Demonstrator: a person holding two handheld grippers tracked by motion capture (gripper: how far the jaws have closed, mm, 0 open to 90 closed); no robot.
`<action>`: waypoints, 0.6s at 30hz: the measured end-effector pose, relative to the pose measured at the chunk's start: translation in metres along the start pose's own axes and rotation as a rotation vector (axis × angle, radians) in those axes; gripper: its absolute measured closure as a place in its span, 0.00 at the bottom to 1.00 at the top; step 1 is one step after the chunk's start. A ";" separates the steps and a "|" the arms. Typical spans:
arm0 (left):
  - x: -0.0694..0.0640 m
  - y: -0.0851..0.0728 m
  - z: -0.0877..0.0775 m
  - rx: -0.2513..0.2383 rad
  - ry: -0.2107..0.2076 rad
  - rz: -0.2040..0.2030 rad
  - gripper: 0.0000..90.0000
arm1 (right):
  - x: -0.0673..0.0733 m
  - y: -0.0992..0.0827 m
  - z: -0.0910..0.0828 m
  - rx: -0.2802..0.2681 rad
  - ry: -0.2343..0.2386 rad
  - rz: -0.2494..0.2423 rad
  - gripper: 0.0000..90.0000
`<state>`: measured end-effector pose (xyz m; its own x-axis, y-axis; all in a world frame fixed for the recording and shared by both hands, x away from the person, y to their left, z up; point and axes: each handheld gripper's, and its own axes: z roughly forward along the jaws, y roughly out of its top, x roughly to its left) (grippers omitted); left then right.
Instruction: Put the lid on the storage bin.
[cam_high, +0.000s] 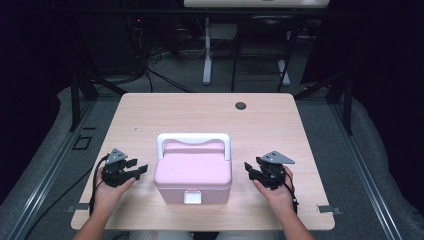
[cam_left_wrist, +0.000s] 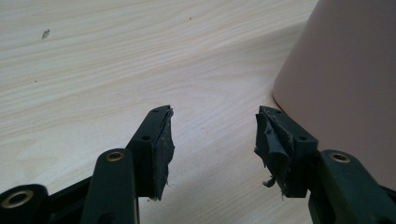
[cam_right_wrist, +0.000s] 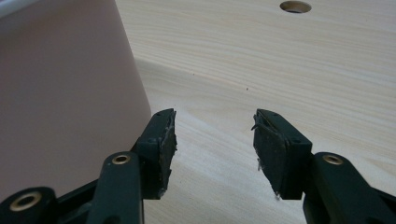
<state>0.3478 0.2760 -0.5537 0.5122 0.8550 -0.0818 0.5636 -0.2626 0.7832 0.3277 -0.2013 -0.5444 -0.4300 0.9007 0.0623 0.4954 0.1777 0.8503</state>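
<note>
1. Pink lidded box (cam_high: 193, 176) sits on the light wood surface (cam_high: 260, 125), near the person's edge and roughly centred left to right. Lid is on. White handle (cam_high: 194, 141) arches over the far side of the lid; white latch (cam_high: 193, 197) sits on the front face toward the person.
2. Left tongs (cam_high: 140, 170): held in the left hand (cam_high: 111, 189), just left of the box, tips aimed at its left wall. A small gap remains, no contact visible from the high view.
3. In the left gripper view the left tongs (cam_left_wrist: 214, 135) are spread wide with nothing between the jaws, only bare wood grain. The box wall (cam_left_wrist: 345, 84) runs close beside one jaw; can't tell whether that jaw touches it. Pads (cam_left_wrist: 164, 144) look worn and frayed at the edges.
4. Right tongs (cam_high: 248, 170): held in the right hand (cam_high: 277, 192), just right of the box, tips aimed at its right wall, apart from it.
5. In the right gripper view the right tongs (cam_right_wrist: 214, 133) are also spread and empty. The box wall (cam_right_wrist: 65, 93) is next to one jaw. A round hole (cam_right_wrist: 295, 6) in the surface shows farther off.
6. Same hole (cam_high: 241, 105) shows as a dark round grommet near the far edge in the high view.
7. Grey three-cornered plate on top of each tool; cables trail back past the wrists toward the person's edge.
8. Beyond the surface: dim room, floor cables, white desk legs (cam_high: 207, 55).
</note>
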 end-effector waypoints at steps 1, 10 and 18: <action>0.000 -0.001 0.001 0.003 -0.002 0.001 0.51 | 0.000 -0.001 0.001 0.004 0.000 0.002 0.54; 0.007 -0.005 0.004 0.018 0.015 -0.023 0.51 | -0.003 -0.004 0.005 0.025 -0.002 0.014 0.53; 0.009 -0.007 0.006 0.018 -0.009 -0.058 0.51 | -0.005 -0.005 0.006 0.032 0.004 0.030 0.53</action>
<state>0.3526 0.2829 -0.5633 0.4838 0.8651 -0.1324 0.6041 -0.2206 0.7658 0.3322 -0.2044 -0.5516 -0.4173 0.9043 0.0901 0.5318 0.1626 0.8311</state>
